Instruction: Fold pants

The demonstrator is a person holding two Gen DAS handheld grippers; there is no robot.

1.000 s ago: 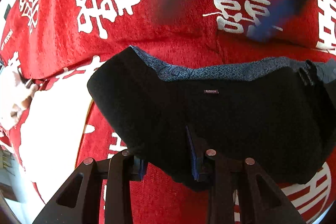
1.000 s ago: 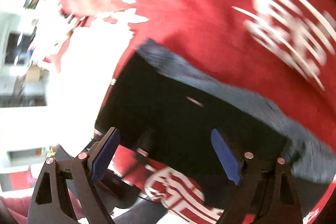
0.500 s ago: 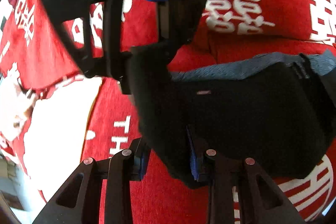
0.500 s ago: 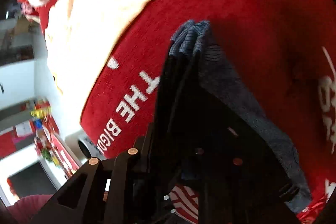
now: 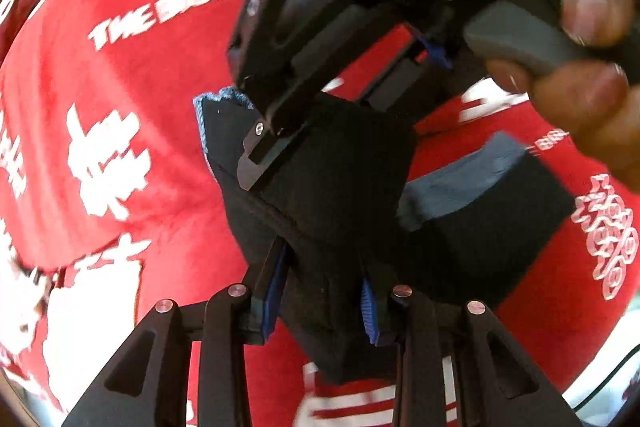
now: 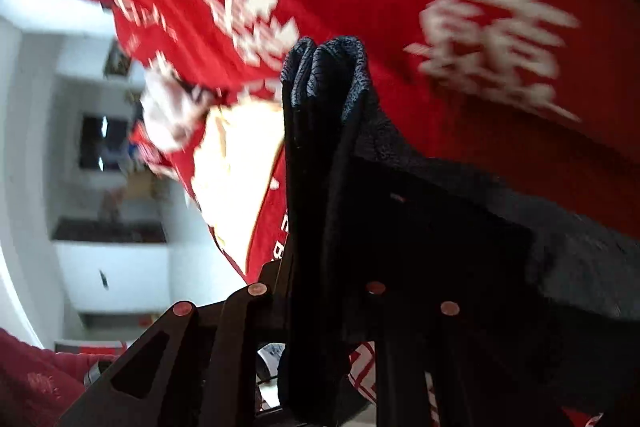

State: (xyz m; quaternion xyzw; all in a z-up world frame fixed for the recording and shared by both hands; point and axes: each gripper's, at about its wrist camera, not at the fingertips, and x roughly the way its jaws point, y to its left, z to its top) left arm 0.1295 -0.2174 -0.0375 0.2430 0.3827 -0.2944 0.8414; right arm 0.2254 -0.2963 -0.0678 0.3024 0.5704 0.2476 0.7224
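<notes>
between both grippers, above the red cloth (image 5: 168, 99), hang the pants (image 5: 332, 195): soft, limp, thick in layers. left gripper (image 5: 326, 297) pinches one folded edge, right gripper (image 6: 332, 291) pinches a waistband corner; better to hold hems.

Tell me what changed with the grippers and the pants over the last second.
The right gripper, open a second ago, came in and shut on the pants at the waistband corner. Both grippers have lifted the cloth, bunching it up off the red blanket. The left gripper stayed clamped on the pants.
</notes>
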